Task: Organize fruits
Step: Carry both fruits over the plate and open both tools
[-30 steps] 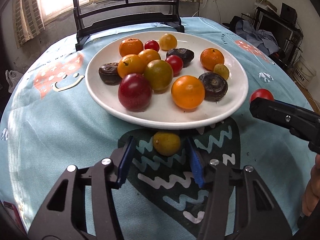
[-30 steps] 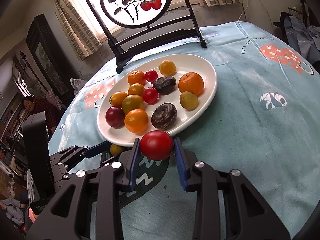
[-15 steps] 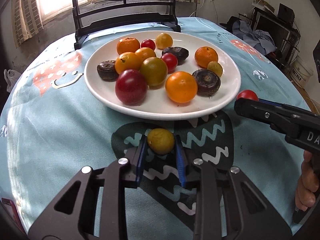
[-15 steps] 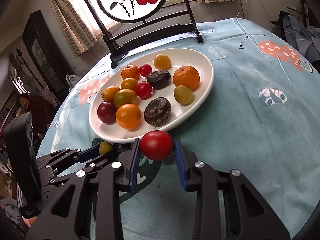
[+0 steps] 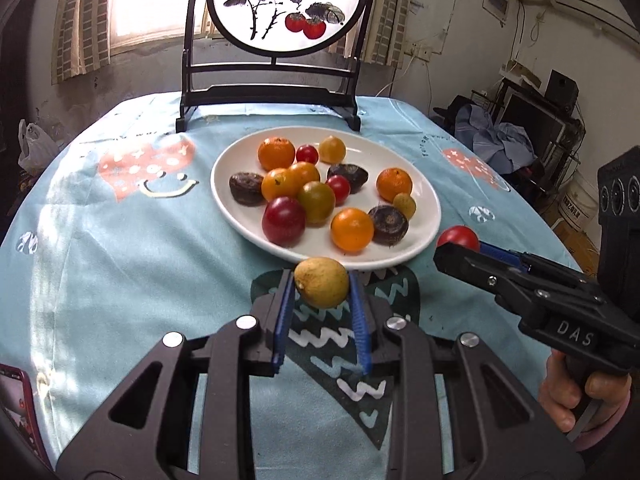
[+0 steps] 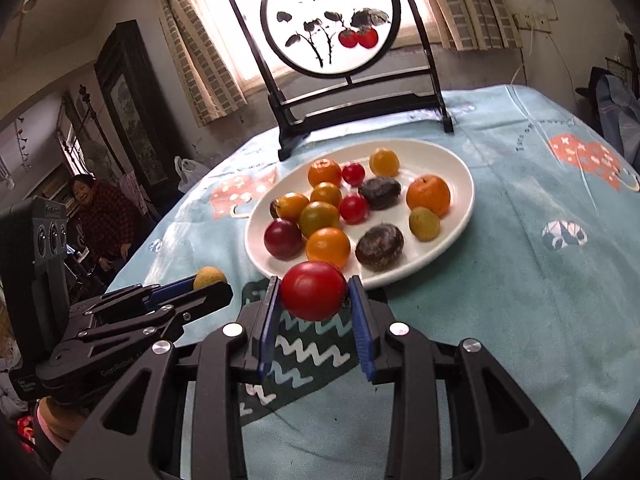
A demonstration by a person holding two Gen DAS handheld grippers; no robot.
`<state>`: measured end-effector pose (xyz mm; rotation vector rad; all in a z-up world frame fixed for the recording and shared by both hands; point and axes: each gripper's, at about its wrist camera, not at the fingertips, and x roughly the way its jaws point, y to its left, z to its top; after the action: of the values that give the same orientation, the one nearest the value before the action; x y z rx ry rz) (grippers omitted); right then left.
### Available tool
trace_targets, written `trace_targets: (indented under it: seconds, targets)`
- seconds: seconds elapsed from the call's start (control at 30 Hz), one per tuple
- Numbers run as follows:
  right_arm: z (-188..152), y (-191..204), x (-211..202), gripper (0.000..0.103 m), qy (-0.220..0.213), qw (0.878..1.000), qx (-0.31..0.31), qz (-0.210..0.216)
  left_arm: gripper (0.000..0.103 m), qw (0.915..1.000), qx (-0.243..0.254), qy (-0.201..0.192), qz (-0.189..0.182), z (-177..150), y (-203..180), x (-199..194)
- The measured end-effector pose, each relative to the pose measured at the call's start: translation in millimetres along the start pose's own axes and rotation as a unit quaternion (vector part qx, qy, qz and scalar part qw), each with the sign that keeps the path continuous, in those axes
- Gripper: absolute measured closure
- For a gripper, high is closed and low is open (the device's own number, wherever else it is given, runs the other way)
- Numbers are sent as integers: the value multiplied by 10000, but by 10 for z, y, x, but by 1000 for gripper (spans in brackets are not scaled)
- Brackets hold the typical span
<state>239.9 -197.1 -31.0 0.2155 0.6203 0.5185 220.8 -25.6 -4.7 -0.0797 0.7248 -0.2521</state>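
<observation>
While the white plate [image 5: 428,216] sits near the middle of the table on a light blue tablecloth [image 5: 120,248], both tools are held just in front of its near rim, each with a fruit. The left gripper [image 5: 321,285] has its blue pads pressed on either side of a small yellow fruit [image 5: 322,282], which is raised above the cloth, level with the plate's front edge in the left wrist view. The right gripper [image 6: 313,297] is clamped in the same way on a red tomato [image 6: 313,296], and it too hangs clear of the cloth just short of the rim. From the left wrist view the right gripper comes in from the right side, with a hand [image 5: 580,396] wrapped around its handle; from the right wrist view the left gripper reaches in from the left, its fruit showing at the tip.

On the plate lie about a dozen fruits: orange ones, small red ones, a dark red one, a greenish one, two small yellow ones and three dark brown ones, whose kind is hard to tell. Behind the plate stands a dark wooden screen [image 6: 332,24] with a round painted panel. A person [image 6: 104,220] sits in the background at the left of the right wrist view.
</observation>
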Motion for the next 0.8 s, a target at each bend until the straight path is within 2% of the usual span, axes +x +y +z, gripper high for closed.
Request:
trace_targets:
  seconds: [0.1,0.23,0.47,0.53,0.57,0.6,0.8]
  targets:
    - [134,4,5,69,-241,9997,-65,-69,75,9999,49,-111,34,207,-41,81]
    - [308,-93,134,69,-297,9995,35,-139,75,9999,18,-146,52,499,-59,285]
    - [561,-251,386,69,-377,9988,73,-314,75,9995,70,26,310,878,5,809]
    - [619,-302,460,69,-362,9987,77,-355,68,9992,37,69,401,933,44,890]
    - [645,-321,502,69,-347,9987,75,-368,52,9990,3,30,456,952,65,898]
    - [673,-343,551,69,-333,9987,68,-384,43,9987,-35,-51,502,970,90,888]
    - [794,-360,876,69,-114,9990,-76,-434,29,9969,-440,10,650,985,302,877]
